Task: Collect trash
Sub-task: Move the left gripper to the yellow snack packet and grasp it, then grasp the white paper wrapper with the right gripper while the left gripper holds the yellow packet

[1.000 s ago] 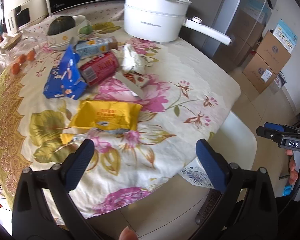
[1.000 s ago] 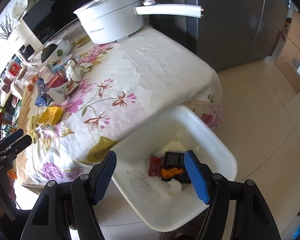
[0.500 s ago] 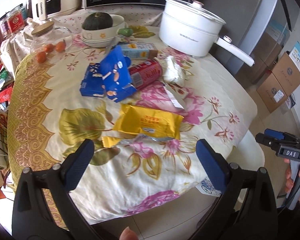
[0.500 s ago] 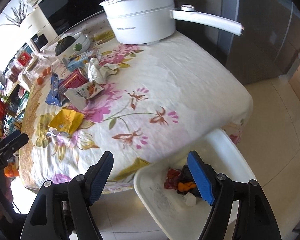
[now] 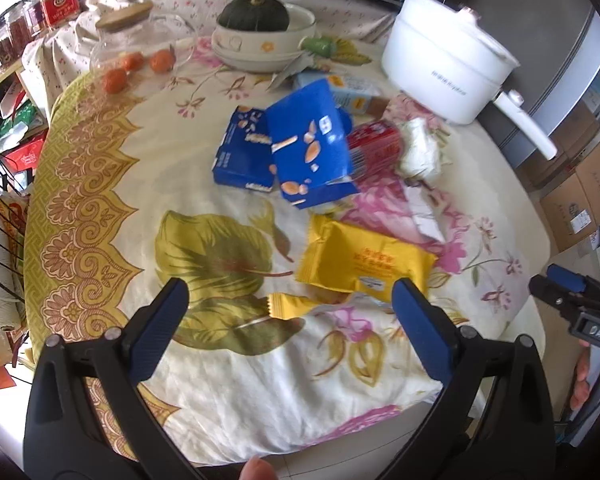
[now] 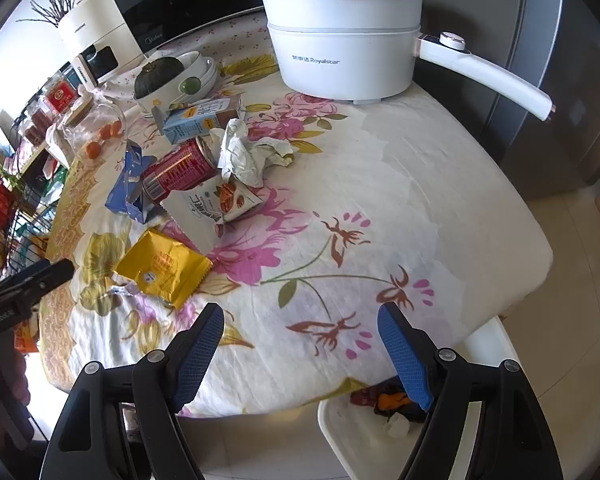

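Left wrist view: left gripper is spread wide w/ nothing in it, poised above the near edge of the floral tablecloth. Just ahead, btwn the fingers, lie a small yellow wrapper and a bigger yellow snack packet. Farther back: two blue biscuit boxes, a red can, crumpled tissue, a light-blue drink carton. Non-trash sits behind: pumpkin in bowls, white electric pot.

Right wrist view: right gripper is also wide apart and empty, over the table's bare near corner. The white bin sits on the floor below the table edge, some scraps already in it. A torn nut sachet lies beside the can.

Risks, as I judge them: thin wrapper is flat on soft cloth, so the fingers may pinch the cloth too and drag it, shifting the pile. The can lies on its side and may roll if nudged. Light packets could miss the bin, since it's partly tucked under the table.
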Tool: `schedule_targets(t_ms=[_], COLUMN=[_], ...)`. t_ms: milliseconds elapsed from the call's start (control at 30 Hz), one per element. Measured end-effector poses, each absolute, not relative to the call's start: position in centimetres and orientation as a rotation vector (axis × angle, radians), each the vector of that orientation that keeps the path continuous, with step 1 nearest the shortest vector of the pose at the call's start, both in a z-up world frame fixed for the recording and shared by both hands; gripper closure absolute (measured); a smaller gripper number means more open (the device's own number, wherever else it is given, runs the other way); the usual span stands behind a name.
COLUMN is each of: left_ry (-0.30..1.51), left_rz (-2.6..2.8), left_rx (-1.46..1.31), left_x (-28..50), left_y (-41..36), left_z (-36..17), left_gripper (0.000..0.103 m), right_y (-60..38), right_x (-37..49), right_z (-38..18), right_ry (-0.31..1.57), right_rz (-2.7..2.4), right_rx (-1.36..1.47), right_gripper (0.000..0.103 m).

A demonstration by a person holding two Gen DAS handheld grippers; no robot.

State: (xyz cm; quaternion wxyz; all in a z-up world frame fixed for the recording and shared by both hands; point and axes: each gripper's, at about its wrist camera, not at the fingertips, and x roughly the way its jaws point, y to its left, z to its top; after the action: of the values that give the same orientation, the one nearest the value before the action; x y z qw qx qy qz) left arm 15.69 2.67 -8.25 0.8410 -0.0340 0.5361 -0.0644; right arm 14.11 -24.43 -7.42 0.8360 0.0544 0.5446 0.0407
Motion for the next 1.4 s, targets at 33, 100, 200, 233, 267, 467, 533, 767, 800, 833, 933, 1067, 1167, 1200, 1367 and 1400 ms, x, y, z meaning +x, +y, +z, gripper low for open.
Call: schedule_targets(t_ms=[33,100,200,233,267,467,533,767,800,833,933,1067,1167,1200,1367,1400], left_ry=[1.152,1.185,1.234,1.244,1.248,1.243,1.254,1.254,1.261,1.274,1.279,1.249,1.220,1.208,1.145,1.127], left_rz=[-0.132,-0.127,-0.166,-0.191,-0.217,-0.270,-0.276,-0.250,-0.254,-0.262,-0.286,-0.310,-0.287,-0.281,-0.250,-0.241], left_rx=[-0.062,-0.055,-0.061,-0.058,-0.051,-0.069,-0.112,-0.319,-0.338,-0.359,-0.411,-0.405,-0.410,-0.422,-0.455,-0.459], left_x=[16.0,16.4,16.8,16.9,17.0,17.5,18.0,19.2,19.2,19.2,18.9,18.2,17.5,17.3,16.2,15.9], left_y=[2.7,2.8,2.4,2.1,1.7,0.2,0.0,1.0,1.1,1.1,1.1,0.9,2.3,2.9,6.1,6.8], left_z=[-8.8,-9.9,-11.6,-12.0,-12.3,-13.0,-13.5,-14.3,-14.4,-14.6,-14.6,-13.0,-11.6,-11.2,-9.5,-9.1], left_gripper=[0.002,0.002,0.006,0.011,0.014,0.019,0.030,0.063,0.077,0.081,0.089,0.091,0.091,0.091,0.091,0.091], right_y=[-24.3,-23.9,-23.5,-23.4,-23.4,-23.7,-23.9,-25.0,-25.1,-25.2,-25.2,-24.7,-24.0,-23.6,-21.0,-20.4], right_x=[14.2,14.5,14.9,15.0,15.1,15.3,15.3,15.1,15.1,15.2,15.4,15.8,16.4,16.7,18.1,18.4], right_z=[-7.4,-7.6,-7.9,-8.1,-8.2,-8.4,-8.5,-9.1,-9.2,-9.2,-9.3,-9.4,-9.5,-9.6,-9.8,-9.8], right_ry=[1.154,1.158,1.168,1.171,1.173,1.182,1.185,1.204,1.205,1.206,1.206,1.204,1.201,1.198,1.175,1.171], right_rz=[0.087,0.088,0.093,0.094,0.093,0.087,0.077,0.054,0.051,0.049,0.042,0.043,0.051,0.057,0.082,0.088], right_rx=[0.115,0.110,0.105,0.104,0.102,0.116,0.112,0.122,0.120,0.120,0.123,0.134,0.142,0.144,0.131,0.122], right_gripper=[0.022,0.022,0.022,0.022,0.022,0.022,0.022,0.022,0.022,0.022,0.022,0.022,0.022,0.022,0.022,0.022])
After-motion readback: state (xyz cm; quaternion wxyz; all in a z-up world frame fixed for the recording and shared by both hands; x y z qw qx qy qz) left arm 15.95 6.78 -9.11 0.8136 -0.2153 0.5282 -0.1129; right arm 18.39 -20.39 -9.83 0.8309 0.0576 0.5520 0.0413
